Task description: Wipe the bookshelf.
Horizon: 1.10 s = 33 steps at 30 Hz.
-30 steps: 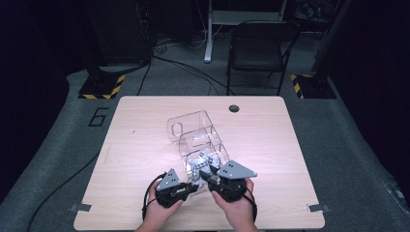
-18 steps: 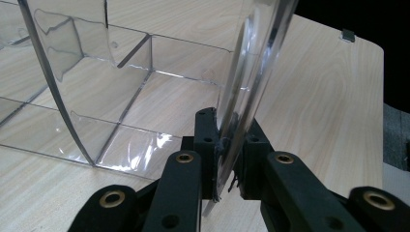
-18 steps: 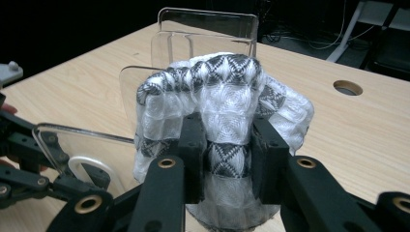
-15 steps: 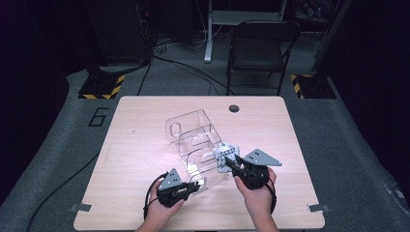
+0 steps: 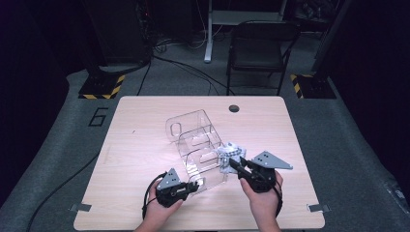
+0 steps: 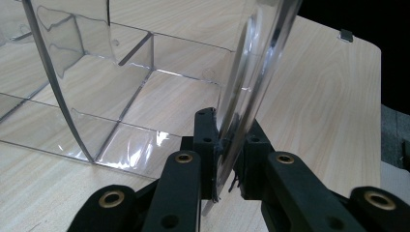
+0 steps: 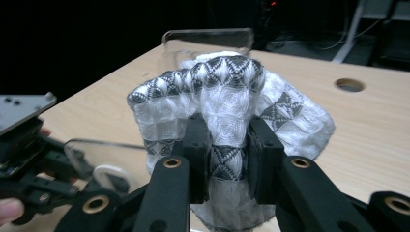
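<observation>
A clear plastic compartment box (image 5: 191, 137) lies on its side in the middle of the wooden table (image 5: 140, 125). My left gripper (image 5: 196, 183) is shut on the box's near wall; in the left gripper view the jaws (image 6: 228, 129) clamp the thin clear edge (image 6: 251, 63). My right gripper (image 5: 233, 163) sits just right of the box, shut on a white cloth with a dark diamond pattern (image 5: 228, 153). In the right gripper view the bunched cloth (image 7: 217, 82) bulges above the closed jaws (image 7: 228, 133), with the box (image 7: 208, 36) behind it.
A round cable hole (image 5: 234, 108) sits near the table's far edge. A black chair (image 5: 258, 48) stands beyond the table. Bare wood lies on the table's left side and at its far right.
My right gripper has moved rightwards with the patterned cloth, away from the box's near opening and the left gripper. The left gripper and the box have stayed put.
</observation>
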Each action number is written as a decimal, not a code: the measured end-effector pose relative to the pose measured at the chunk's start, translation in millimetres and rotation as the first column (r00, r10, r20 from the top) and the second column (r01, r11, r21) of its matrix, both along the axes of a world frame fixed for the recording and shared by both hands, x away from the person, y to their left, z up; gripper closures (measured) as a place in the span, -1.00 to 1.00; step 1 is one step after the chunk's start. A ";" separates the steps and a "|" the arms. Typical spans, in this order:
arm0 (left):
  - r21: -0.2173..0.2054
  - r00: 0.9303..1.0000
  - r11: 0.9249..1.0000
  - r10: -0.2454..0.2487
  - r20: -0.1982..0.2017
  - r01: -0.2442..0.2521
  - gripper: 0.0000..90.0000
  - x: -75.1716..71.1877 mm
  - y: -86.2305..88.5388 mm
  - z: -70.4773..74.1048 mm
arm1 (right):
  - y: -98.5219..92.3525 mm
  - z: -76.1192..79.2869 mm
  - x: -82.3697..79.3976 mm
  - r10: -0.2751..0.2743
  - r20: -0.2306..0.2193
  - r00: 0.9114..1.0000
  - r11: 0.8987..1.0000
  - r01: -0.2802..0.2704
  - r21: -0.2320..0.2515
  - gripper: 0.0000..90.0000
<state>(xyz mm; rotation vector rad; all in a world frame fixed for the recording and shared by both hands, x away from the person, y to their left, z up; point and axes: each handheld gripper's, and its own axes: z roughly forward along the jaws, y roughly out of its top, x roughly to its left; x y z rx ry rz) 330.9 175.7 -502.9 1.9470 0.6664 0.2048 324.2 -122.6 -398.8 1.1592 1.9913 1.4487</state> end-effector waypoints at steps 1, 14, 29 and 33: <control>0.001 1.000 1.000 0.000 0.000 0.000 0.81 0.0 -0.1 0.1 | -3.4 3.0 0.3 -0.014 0.007 1.000 1.000 0.014 0.002 0.63; -0.016 1.000 1.000 0.004 -0.008 -0.004 0.82 -0.3 -0.8 -1.3 | 8.4 -9.3 28.2 -0.006 -0.090 0.996 1.000 0.007 0.007 0.23; -0.005 1.000 1.000 -0.002 -0.006 0.002 0.82 -0.1 -0.1 -0.6 | 10.9 -14.4 46.9 0.014 -0.157 0.988 1.000 -0.015 -0.005 0.58; -0.008 1.000 1.000 -0.005 -0.008 0.005 0.81 0.5 0.2 -0.8 | 9.0 -2.6 46.2 0.009 -0.118 0.993 1.000 -0.011 -0.017 0.64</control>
